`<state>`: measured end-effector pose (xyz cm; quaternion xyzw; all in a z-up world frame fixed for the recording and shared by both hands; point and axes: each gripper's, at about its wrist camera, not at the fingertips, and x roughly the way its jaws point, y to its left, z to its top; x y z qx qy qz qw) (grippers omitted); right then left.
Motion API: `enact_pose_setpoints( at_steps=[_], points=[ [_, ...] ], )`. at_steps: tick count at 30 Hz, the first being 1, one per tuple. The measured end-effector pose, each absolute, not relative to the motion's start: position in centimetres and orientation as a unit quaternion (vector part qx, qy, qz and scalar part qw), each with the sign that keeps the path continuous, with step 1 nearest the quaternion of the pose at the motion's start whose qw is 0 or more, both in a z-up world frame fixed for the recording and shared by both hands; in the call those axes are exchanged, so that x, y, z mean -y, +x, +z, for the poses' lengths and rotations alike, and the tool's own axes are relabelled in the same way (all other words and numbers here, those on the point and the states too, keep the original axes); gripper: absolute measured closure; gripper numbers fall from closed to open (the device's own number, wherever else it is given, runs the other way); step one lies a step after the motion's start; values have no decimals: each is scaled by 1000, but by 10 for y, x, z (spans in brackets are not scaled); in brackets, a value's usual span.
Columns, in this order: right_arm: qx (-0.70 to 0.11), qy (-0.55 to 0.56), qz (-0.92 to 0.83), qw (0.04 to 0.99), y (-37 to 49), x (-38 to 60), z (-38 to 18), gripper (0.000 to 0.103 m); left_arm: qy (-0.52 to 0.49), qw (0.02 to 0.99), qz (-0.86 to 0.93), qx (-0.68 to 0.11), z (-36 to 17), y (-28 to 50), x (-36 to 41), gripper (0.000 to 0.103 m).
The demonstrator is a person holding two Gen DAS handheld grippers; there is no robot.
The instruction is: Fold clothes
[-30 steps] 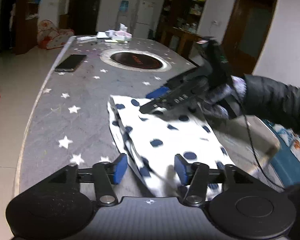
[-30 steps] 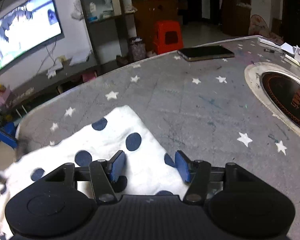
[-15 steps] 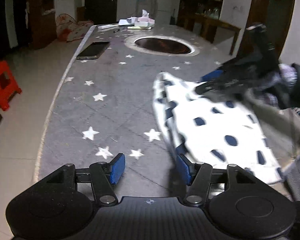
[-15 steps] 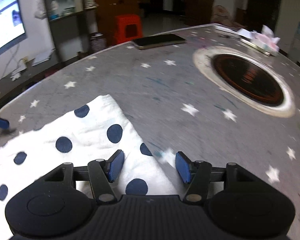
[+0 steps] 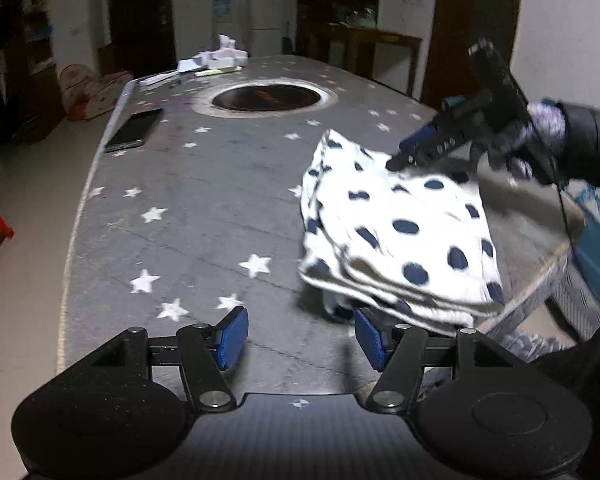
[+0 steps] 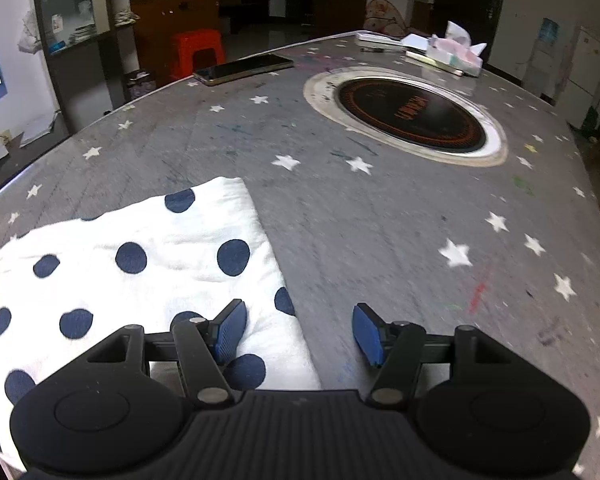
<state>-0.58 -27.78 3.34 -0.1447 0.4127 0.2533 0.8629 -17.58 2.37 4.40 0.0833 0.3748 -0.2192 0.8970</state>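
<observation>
In the left wrist view, the folded spotted cloth (image 5: pixel 400 232) is seen at the right of the frame, lying on the grey star-patterned desk (image 5: pixel 188 208) near its right edge, with several layers stacked at its near edge. The left gripper (image 5: pixel 300 338) is held at the bottom centre with its blue pads spread; nothing is pinched, and only bare desk shows between them, the cloth's near corner lying just beside the right pad. The right gripper (image 5: pixel 412 151) is seen at the upper right, poised over the cloth's far corner. A phone (image 5: pixel 134 130) lies at the upper left, well apart.

In the right wrist view, the cloth fills the lower left. The right gripper (image 6: pixel 298 334) is spread and empty, its left pad over the cloth's edge and its right pad over bare desk. The round inset burner (image 6: pixel 410 114) is seen at the upper right.

The fold appears nearly complete. To finish it well, the stacked edges should be squared and the top layer pressed flat, without the layers beneath being dragged askew.
</observation>
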Motion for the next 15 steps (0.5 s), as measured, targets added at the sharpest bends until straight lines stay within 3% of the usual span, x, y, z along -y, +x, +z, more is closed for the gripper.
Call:
enact_pose_setpoints(
  at_steps=[15],
  points=[
    [-416,-109,171,886,-48,333,32,43,136,910,-191,-343,22,-108,9,41]
  ],
)
